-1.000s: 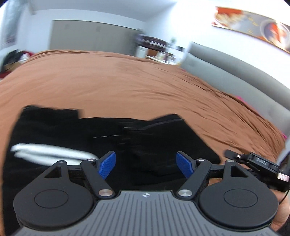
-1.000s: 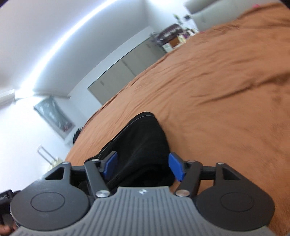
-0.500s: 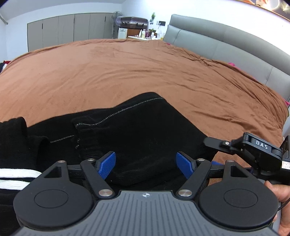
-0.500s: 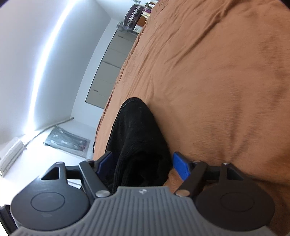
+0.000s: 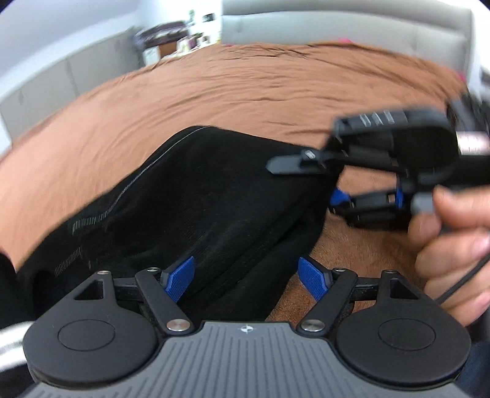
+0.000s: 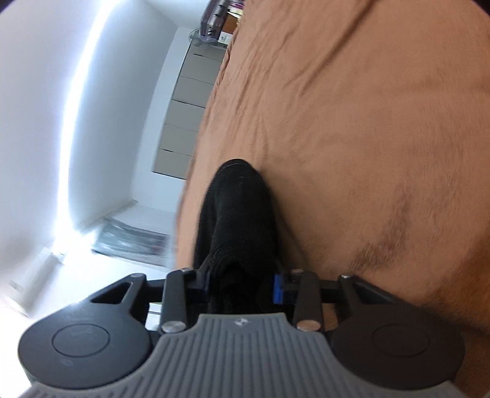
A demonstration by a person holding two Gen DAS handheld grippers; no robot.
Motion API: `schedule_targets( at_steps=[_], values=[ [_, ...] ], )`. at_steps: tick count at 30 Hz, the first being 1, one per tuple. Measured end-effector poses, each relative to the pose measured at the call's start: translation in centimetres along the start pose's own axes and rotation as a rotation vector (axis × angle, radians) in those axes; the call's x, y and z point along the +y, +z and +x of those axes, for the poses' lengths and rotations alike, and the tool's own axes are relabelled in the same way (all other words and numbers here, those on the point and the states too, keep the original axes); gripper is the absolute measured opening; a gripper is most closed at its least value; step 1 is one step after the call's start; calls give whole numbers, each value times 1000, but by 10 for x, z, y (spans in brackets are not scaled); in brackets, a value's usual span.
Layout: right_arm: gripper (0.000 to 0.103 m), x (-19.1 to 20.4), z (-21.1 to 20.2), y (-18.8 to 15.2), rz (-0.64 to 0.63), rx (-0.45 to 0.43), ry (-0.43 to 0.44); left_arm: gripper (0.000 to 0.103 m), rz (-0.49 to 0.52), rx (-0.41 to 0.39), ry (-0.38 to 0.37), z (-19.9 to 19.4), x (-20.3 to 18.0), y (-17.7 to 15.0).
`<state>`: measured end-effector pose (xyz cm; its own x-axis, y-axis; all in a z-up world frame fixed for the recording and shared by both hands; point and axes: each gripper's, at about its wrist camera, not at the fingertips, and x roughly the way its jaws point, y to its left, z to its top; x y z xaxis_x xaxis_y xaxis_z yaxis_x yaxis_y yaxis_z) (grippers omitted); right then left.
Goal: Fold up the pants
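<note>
Black pants (image 5: 214,196) with a pale seam line lie on the brown bedspread (image 5: 245,91). My left gripper (image 5: 246,280) stands open low over them, with the pants' near right edge between its blue pads (image 5: 180,280) and not pinched. In the left wrist view my right gripper (image 5: 306,183) reaches in from the right at the pants' right end, held by a hand (image 5: 453,238). In the right wrist view the right gripper (image 6: 242,286) is closing its jaws, and a bunched fold of the black pants (image 6: 239,220) fills the gap between its pads.
The brown bedspread (image 6: 352,137) stretches wide beyond the pants. A grey padded headboard (image 5: 337,27) is at the back. Grey cabinets (image 6: 190,101) and cluttered furniture (image 5: 171,39) stand past the bed. A white-striped black garment (image 5: 12,343) lies at the lower left.
The right gripper's jaws have come in from wide apart onto the bunched pants fabric, and its view has rolled. The left gripper has moved right and down along the pants, nearer the right gripper.
</note>
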<state>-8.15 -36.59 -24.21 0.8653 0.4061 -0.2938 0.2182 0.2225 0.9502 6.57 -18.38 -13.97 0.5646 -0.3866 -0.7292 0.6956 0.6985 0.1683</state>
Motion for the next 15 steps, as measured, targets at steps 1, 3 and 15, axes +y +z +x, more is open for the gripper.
schedule_targets(
  at_steps=[1,3,15],
  values=[
    [29,0,-3,2,7,3,8,90,43,2,13,1,-6,0],
    [29,7,-5,2,14,12,24,90,109,0,44,2,-17,0],
    [28,54,-8,-3,6,51,105,55,36,-59,170,6,-14,7]
  ],
)
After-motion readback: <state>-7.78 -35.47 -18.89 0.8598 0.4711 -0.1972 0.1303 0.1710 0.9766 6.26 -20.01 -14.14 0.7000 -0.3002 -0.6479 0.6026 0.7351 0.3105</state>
